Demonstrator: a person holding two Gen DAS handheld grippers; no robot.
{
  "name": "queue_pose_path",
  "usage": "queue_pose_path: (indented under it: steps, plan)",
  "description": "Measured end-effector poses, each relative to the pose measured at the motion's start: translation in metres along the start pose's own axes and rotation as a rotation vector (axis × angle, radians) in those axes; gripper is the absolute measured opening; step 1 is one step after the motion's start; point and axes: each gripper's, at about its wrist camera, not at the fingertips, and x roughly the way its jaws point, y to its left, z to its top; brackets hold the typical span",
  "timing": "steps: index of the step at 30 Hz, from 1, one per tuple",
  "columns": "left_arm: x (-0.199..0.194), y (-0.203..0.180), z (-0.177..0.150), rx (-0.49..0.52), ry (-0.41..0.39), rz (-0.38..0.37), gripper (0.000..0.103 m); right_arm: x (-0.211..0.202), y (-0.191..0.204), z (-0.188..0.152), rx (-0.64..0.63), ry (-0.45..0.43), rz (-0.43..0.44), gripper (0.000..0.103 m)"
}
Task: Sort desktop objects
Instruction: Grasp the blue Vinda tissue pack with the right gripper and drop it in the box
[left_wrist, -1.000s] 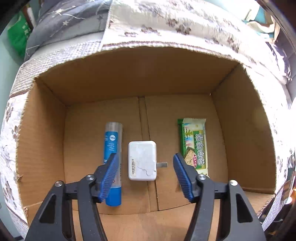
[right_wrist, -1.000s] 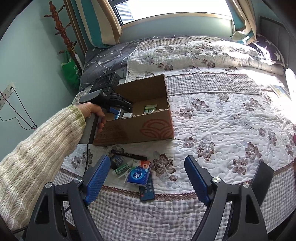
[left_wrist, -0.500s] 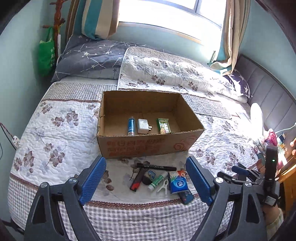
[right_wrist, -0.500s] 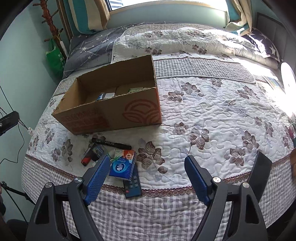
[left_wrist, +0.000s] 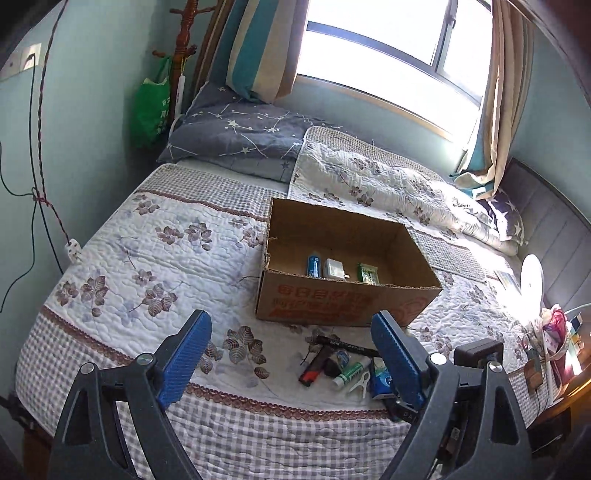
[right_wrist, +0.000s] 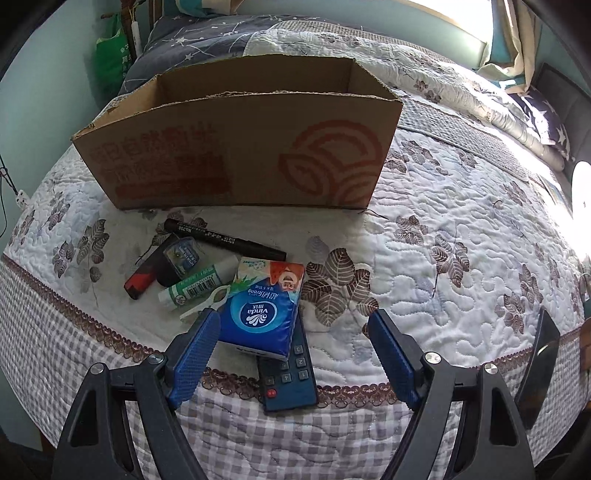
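Note:
An open cardboard box (left_wrist: 347, 299) stands on the quilted bed and holds a blue tube (left_wrist: 313, 266), a white charger (left_wrist: 334, 268) and a green snack packet (left_wrist: 367, 273). In front of it lie a black marker (right_wrist: 225, 238), a red-and-black lighter (right_wrist: 142, 278), a green-and-white tube (right_wrist: 199, 282), a white clip (right_wrist: 207, 301) and a blue tissue pack (right_wrist: 264, 308), which rests on a dark remote (right_wrist: 290, 376). My right gripper (right_wrist: 293, 325) is open and low over the pack and remote, its left finger at the pack's near corner. My left gripper (left_wrist: 291, 332) is open and empty, back from the box.
A folded quilt (left_wrist: 388, 192) and a grey star pillow (left_wrist: 240, 140) lie behind the box. A green bag (left_wrist: 151, 110) hangs on a coat stand at the left wall, near dangling cables. Bedside clutter (left_wrist: 554, 332) sits at the right. The bed's checked edge is close below both grippers.
My left gripper has pulled up and back out of the box, leaving the charger inside. My right gripper has dropped toward the tissue pack and remote, which now look much larger.

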Motion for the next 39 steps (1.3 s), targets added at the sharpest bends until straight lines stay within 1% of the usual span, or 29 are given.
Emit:
queue_pose_path:
  steps: [3,5,9,10,11,12,13,14,16,18,21,24,28,32,35,37,39]
  plan:
    - [-0.006,0.003,0.003,-0.011,-0.018,-0.012,0.103,0.011,0.01,0.003,-0.011,0.007,-0.016,0.083]
    - [-0.007,0.003,0.004,-0.011,-0.015,-0.026,0.103,0.018,0.019,0.007,-0.034,0.012,-0.025,0.083]
    - [-0.005,0.003,0.003,-0.014,-0.005,-0.048,0.103,0.04,0.034,0.013,-0.079,0.056,-0.073,0.083]
    - [-0.005,0.003,0.003,-0.015,-0.005,-0.047,0.103,0.046,0.035,0.013,-0.077,0.067,-0.077,0.08]
    - [-0.005,0.003,0.003,-0.018,-0.005,-0.048,0.103,0.051,0.034,0.013,-0.074,0.077,-0.072,0.074]
    - [-0.004,0.004,0.003,-0.021,-0.004,-0.051,0.103,0.053,0.031,0.012,-0.064,0.079,-0.057,0.06]
    - [-0.004,0.005,0.003,-0.026,-0.003,-0.052,0.103,0.054,0.027,0.013,-0.048,0.075,-0.043,0.054]
    - [-0.003,0.005,0.003,-0.029,-0.001,-0.053,0.103,0.052,0.023,0.013,-0.032,0.073,-0.038,0.053]
    - [-0.002,0.005,0.003,-0.032,0.004,-0.057,0.103,0.044,0.012,0.012,-0.014,0.059,-0.021,0.053]
    - [-0.001,0.003,0.002,-0.028,0.007,-0.06,0.103,0.028,0.0,0.01,0.0,0.029,0.007,0.053]
    - [0.001,-0.002,0.001,-0.016,0.013,-0.064,0.103,-0.008,-0.017,0.011,0.014,-0.036,0.049,0.053]
    - [0.001,-0.003,0.001,-0.016,0.014,-0.063,0.103,-0.049,-0.025,0.02,0.026,-0.11,0.077,0.053]
    - [0.002,-0.001,-0.001,-0.025,0.012,-0.051,0.103,-0.097,-0.024,0.053,0.008,-0.213,0.108,0.053]
    - [0.003,0.003,0.0,-0.038,0.014,-0.039,0.103,-0.118,-0.023,0.111,0.009,-0.281,0.148,0.053]
    - [0.005,0.005,-0.001,-0.042,0.021,-0.04,0.103,-0.115,-0.013,0.163,-0.005,-0.304,0.144,0.053]
    - [0.008,0.006,-0.001,-0.044,0.029,-0.044,0.103,-0.103,-0.007,0.193,0.0,-0.288,0.15,0.053]
    - [0.01,0.006,-0.001,-0.05,0.038,-0.05,0.103,-0.083,-0.002,0.218,0.011,-0.254,0.15,0.053]
